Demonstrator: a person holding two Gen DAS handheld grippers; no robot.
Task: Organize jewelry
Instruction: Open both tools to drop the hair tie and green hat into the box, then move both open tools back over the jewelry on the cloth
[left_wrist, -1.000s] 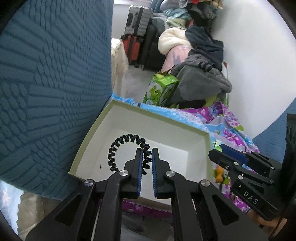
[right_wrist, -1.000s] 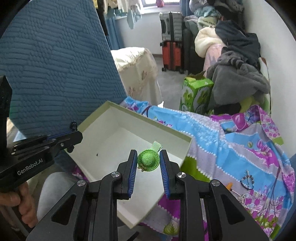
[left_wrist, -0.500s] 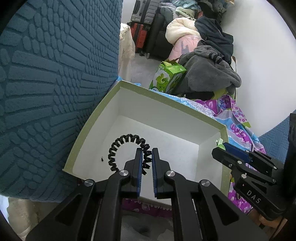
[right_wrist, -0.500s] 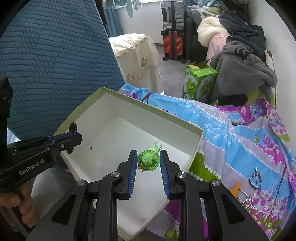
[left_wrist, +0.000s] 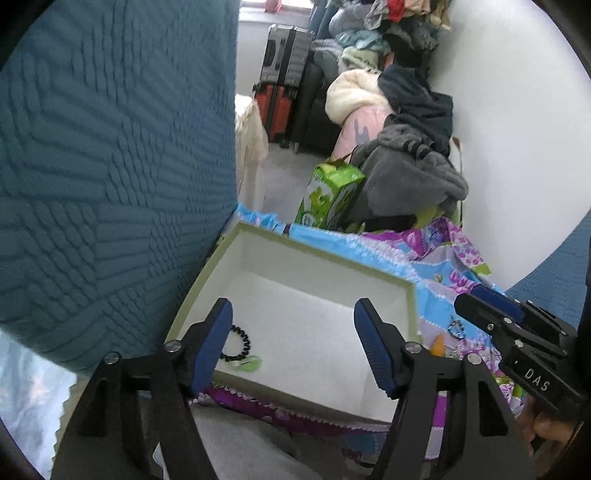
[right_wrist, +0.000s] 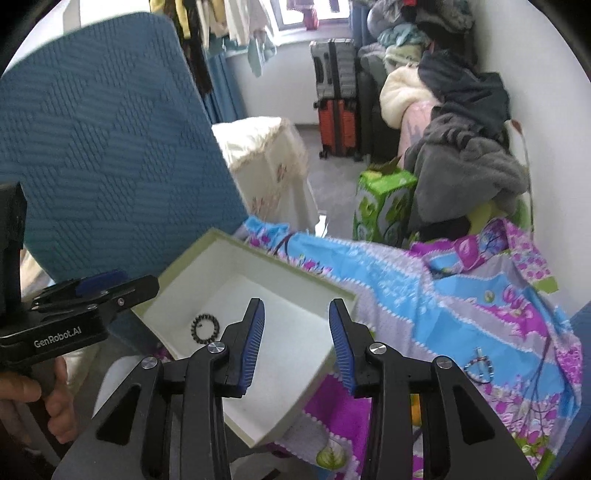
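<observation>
- Now both drops are done: the left gripper (left_wrist: 293, 345) has just spread its fingers wide, and nothing sits between them any more.
- The black spiral hair tie (left_wrist: 238, 343) that it was pinching a moment ago lies on the floor of the white box (left_wrist: 325, 258), near the box's left wall and front rim; the right wrist view shows the same coil (right_wrist: 204, 328) lying loose.
- The right gripper (right_wrist: 295, 345) has also just been opening; its fingers stand apart with only bare box bottom showing through the gap.
- The green hat-shaped clip (left_wrist: 248, 363) it carried half a second ago is down too, resting just beside the hair tie by the front rim.
- Two pieces are in the box, then, and both hands are free for the next pick.
- More remains on the bed: a small beaded piece (right_wrist: 479, 369) lies on the floral bedspread (right_wrist: 461, 295), to the right of the box and well apart from it.
- Judging by that, the sorting is partly done, and the right hand looks nearer to that leftover.
</observation>
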